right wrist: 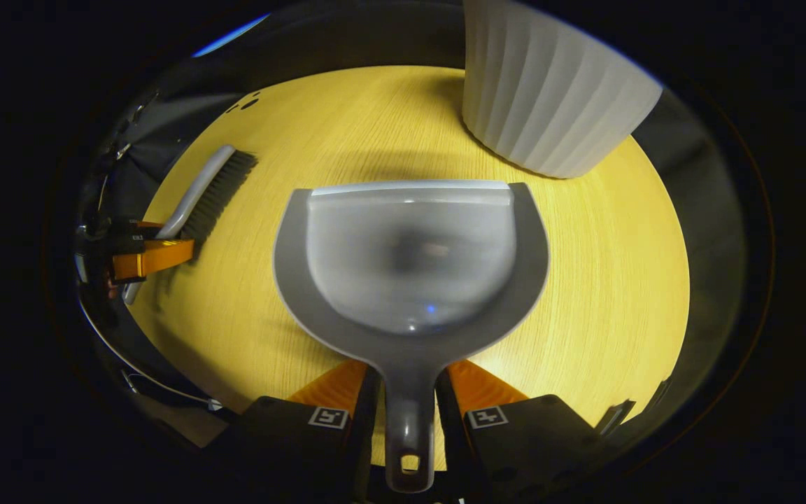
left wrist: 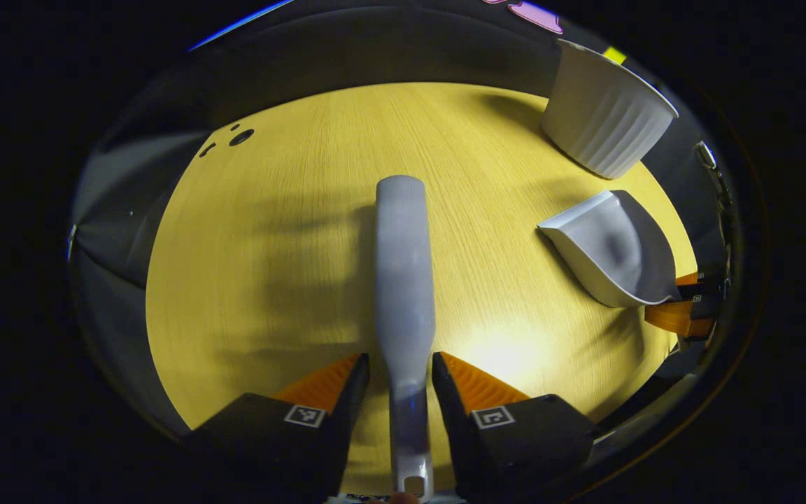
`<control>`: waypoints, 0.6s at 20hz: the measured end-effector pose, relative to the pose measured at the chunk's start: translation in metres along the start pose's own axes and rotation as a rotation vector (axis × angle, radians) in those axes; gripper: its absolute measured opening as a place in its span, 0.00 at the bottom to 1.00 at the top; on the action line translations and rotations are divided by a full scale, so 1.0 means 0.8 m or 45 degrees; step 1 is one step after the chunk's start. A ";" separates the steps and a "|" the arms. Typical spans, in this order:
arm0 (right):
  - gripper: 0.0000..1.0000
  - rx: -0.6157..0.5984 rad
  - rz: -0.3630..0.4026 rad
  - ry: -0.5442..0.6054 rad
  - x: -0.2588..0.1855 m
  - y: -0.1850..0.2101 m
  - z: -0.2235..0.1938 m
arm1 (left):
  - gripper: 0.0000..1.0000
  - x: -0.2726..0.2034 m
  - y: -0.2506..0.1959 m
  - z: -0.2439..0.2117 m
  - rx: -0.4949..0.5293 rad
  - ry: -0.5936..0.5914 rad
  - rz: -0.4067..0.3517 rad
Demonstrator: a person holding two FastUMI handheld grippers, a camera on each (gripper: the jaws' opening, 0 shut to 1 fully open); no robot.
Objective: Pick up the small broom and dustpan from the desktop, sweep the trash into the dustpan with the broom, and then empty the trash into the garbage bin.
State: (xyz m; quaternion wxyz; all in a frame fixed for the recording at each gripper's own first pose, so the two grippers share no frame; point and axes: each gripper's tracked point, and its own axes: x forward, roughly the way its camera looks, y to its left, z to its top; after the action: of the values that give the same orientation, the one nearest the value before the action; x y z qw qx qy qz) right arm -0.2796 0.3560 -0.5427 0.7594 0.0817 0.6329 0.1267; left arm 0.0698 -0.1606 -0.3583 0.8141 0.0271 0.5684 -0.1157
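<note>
Broom (left wrist: 404, 280) is what we hold in the left gripper (left wrist: 401, 381): in the left gripper view its pale grey handle runs straight ahead between our two fingers, both closed against its sides, and its back stretches out over the yellow wooden desktop (left wrist: 291, 231). In the right gripper view we see the same broom (right wrist: 208, 187) off to the side, dark bristles turned toward the desk, with the left gripper (right wrist: 143, 257) clamped on its handle. The right gripper (right wrist: 408, 392) is closed on the grey dustpan (right wrist: 410, 259); both fingers press the handle, and the scoop opens ahead of us with its straight front lip toward the garbage bin (right wrist: 550, 91). That bin is white and ribbed, standing upright on the far part of the desktop just beyond the pan. From the left gripper view the dustpan (left wrist: 609, 248) sits between the broom and the bin (left wrist: 602, 112), held by the right gripper (left wrist: 690, 308) at the edge of the picture. We cannot tell whether the pan or the bristles touch the wood. Small dark holes (left wrist: 238, 138) mark the desk's far corner.
</note>
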 end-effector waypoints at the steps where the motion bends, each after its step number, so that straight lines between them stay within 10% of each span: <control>1: 0.47 -0.001 -0.001 -0.015 -0.005 -0.001 0.003 | 0.69 -0.003 0.002 0.003 0.012 -0.023 0.015; 5: 0.70 0.004 -0.020 -0.117 -0.028 -0.007 0.021 | 0.84 -0.037 0.002 0.023 0.066 -0.155 0.060; 12: 0.78 0.045 -0.081 -0.515 -0.131 -0.020 0.095 | 0.89 -0.133 -0.005 0.091 0.108 -0.493 0.107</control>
State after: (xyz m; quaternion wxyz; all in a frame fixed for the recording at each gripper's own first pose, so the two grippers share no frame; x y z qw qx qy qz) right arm -0.2210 0.3124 -0.4348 0.8731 0.0988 0.4718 0.0725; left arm 0.1008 -0.1603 -0.2333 0.9104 0.0623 0.3943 -0.1085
